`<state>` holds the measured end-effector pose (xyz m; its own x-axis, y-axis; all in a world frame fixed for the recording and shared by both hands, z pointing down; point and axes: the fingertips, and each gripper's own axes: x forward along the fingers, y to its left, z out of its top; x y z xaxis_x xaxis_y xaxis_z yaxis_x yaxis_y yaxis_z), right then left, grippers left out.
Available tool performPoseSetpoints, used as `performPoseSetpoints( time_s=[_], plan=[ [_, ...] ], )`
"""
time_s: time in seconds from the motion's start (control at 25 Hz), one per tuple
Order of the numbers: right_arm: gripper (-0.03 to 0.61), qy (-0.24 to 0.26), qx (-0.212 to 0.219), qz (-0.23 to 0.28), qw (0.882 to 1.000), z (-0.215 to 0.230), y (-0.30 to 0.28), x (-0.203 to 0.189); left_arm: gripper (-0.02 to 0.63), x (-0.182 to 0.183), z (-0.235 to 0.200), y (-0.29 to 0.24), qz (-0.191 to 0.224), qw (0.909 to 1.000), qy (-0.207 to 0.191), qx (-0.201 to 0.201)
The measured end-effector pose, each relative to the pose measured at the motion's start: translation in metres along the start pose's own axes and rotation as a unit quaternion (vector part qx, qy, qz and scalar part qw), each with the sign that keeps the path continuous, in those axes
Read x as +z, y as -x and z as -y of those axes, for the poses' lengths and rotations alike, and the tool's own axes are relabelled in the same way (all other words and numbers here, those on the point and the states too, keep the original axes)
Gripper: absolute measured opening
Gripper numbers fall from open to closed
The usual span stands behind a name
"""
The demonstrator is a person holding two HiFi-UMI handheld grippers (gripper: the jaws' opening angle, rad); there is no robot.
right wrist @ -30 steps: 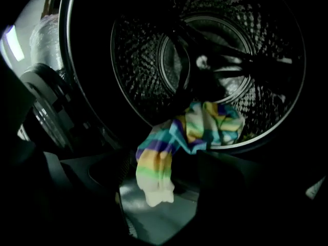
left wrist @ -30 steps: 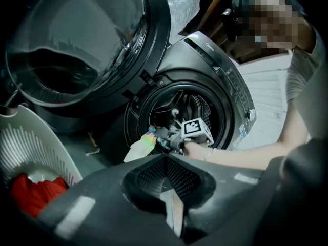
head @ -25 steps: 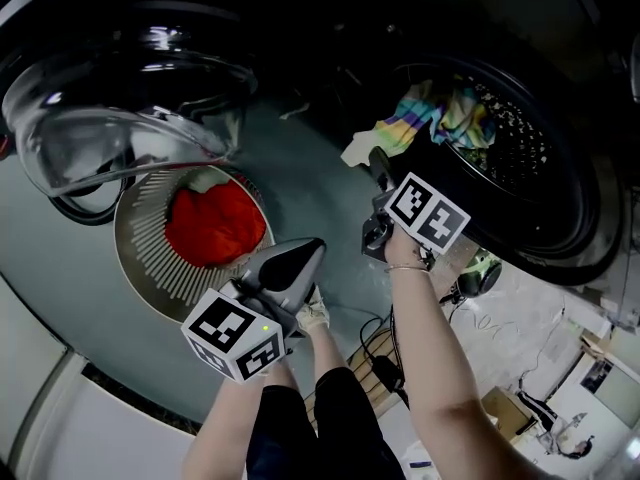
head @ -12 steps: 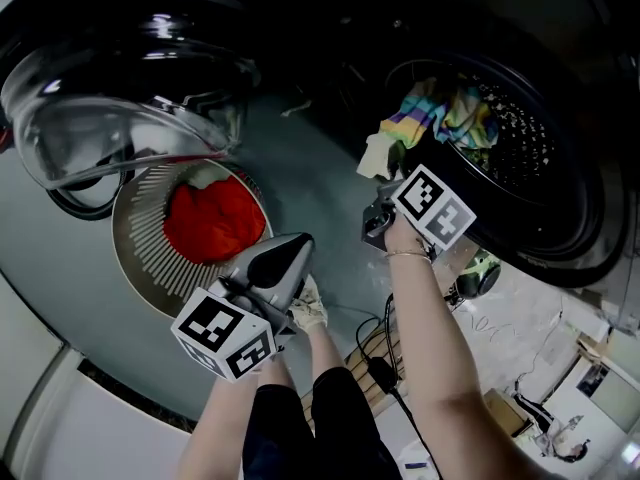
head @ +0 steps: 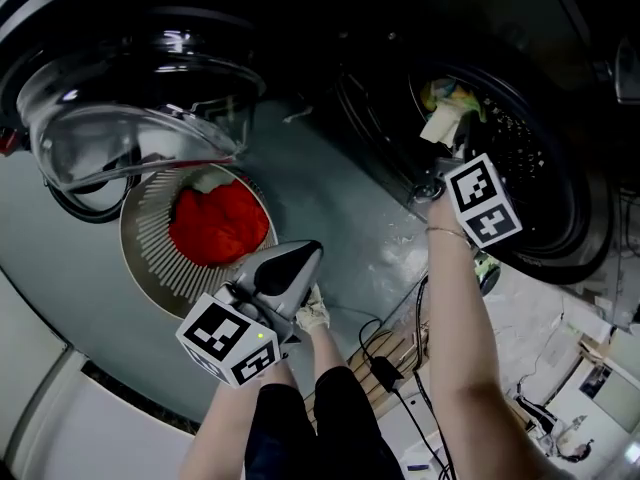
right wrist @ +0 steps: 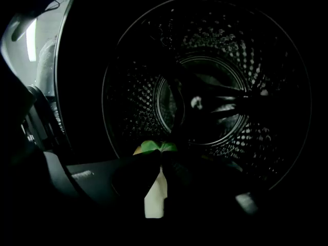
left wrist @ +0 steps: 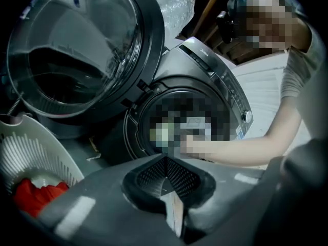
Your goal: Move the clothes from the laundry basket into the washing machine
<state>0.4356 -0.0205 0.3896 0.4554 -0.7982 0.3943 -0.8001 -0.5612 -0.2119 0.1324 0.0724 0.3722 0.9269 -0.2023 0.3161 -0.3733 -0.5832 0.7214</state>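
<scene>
My right gripper [head: 445, 150] reaches into the washing machine's drum [head: 535, 143] and is shut on a multicoloured cloth [head: 442, 120] with a cream end. In the right gripper view the jaws [right wrist: 160, 157] pinch a pale strip of that cloth [right wrist: 155, 196], with a green fold showing just beyond the tips. The white laundry basket [head: 140, 258] stands on the floor at the left with a red garment [head: 220, 223] in it. My left gripper [head: 312, 250] hovers beside the basket, shut with nothing in it [left wrist: 166, 160].
The machine's round glass door [head: 120, 108] stands swung open above the basket. Cables [head: 390, 363] and a foot in a pale shoe [head: 313, 314] are on the floor below. A bare part of the perforated drum wall [right wrist: 128, 106] fills the right gripper view.
My right gripper has taken hold of the cloth that hung over the drum's rim and risen to the right with it into the opening. The left gripper has stayed put.
</scene>
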Motion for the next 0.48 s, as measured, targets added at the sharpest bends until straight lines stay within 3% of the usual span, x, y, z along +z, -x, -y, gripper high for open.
performPoseSetpoints(
  time_s=[0.16, 0.2, 0.24, 0.28, 0.32, 0.48],
  plan=[
    [0.041, 0.019, -0.055, 0.011, 0.998, 0.019, -0.008, 0.021, 0.0, 0.004, 0.001, 0.004, 0.009, 0.9999, 0.003, -0.006],
    [0.087, 0.014, -0.059, 0.007, 0.998, 0.022, -0.01, 0.021, 0.0, 0.005, 0.0, 0.005, 0.01, 0.9999, 0.005, -0.005],
    [0.217, 0.007, -0.055, -0.002, 0.998, 0.023, -0.013, 0.018, 0.0, 0.005, -0.001, 0.005, 0.011, 0.9999, 0.007, -0.005],
    [0.388, 0.001, -0.047, -0.012, 0.999, 0.023, -0.016, 0.014, 0.0, 0.005, -0.002, 0.005, 0.011, 0.9999, 0.011, -0.006],
    [0.439, -0.002, -0.039, -0.021, 0.999, 0.021, -0.017, 0.009, 0.0, 0.005, -0.002, 0.005, 0.011, 0.9998, 0.013, -0.008],
    [0.424, -0.005, -0.015, -0.027, 1.0, 0.012, -0.003, -0.001, 0.0, 0.004, -0.003, 0.007, 0.008, 0.9998, 0.014, -0.009]
  ],
)
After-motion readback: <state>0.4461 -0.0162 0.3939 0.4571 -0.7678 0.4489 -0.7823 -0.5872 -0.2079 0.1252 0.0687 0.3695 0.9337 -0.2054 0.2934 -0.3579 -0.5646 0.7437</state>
